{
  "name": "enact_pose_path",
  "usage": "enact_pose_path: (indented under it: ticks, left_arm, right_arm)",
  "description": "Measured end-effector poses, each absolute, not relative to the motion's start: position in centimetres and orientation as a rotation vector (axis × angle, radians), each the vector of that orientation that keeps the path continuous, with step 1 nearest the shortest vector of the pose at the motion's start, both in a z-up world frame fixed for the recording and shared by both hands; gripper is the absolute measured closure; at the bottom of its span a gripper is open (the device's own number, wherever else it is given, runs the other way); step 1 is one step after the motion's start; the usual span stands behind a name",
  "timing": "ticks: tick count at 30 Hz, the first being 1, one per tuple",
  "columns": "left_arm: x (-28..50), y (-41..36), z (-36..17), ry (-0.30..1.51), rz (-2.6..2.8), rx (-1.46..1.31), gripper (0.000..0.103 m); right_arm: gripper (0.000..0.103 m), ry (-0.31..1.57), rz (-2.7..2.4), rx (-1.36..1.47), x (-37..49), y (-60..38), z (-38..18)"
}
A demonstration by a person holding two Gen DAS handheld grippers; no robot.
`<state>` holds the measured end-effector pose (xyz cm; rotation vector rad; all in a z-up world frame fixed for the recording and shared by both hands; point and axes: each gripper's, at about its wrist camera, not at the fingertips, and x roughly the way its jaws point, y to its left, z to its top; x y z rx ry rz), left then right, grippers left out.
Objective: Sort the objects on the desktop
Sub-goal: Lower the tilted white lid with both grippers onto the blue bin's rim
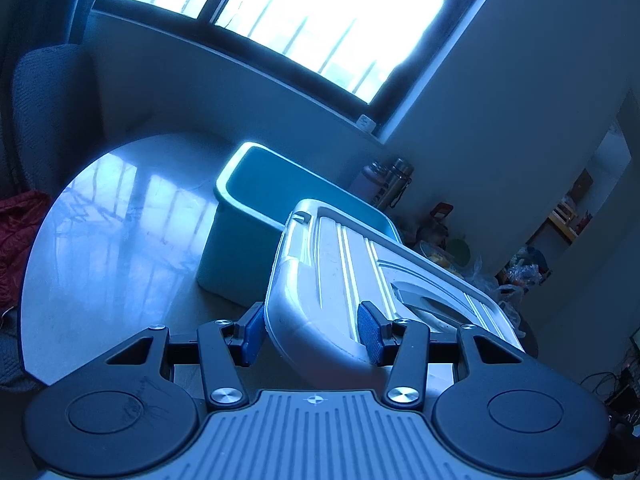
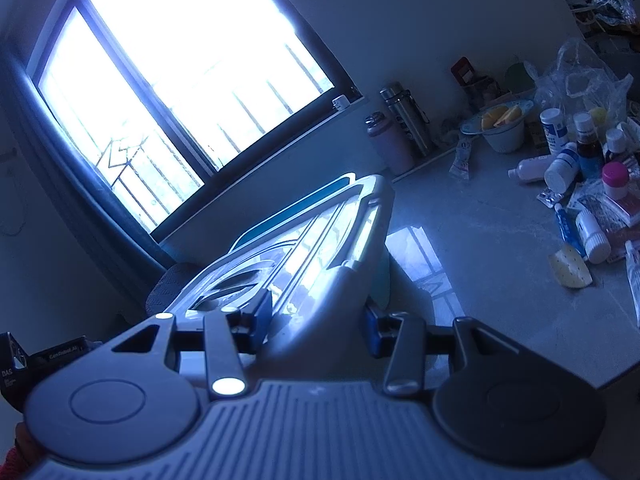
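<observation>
Both the left gripper [image 1: 311, 332] and the right gripper [image 2: 316, 326] are clamping the white lid [image 1: 344, 280]; keep it level, moving both together clear of the teal bin [image 1: 256, 216].

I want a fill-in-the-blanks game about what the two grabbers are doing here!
1. Both grippers, left gripper and right gripper, hold one white ribbed plastic ____.
2. Behind it stands an open plastic bin coloured ____.
3. The silver metal flask and the pink bottle stand below the ____.
4. The white medicine bottles lie on the ____.

Missing words: lid; teal; window; table
</observation>
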<state>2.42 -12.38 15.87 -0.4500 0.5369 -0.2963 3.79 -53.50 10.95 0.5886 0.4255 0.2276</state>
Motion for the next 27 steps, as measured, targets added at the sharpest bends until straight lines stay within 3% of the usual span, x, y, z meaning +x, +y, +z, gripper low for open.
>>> enact_pose_path:
  ticks: [27]
  left_arm:
    - [12.6, -9.9, 17.3, 0.518, -0.275, -0.465, 0.053]
  right_arm:
    - [0.057, 0.423, 0.248, 0.578, 13.0, -51.3, 12.1]
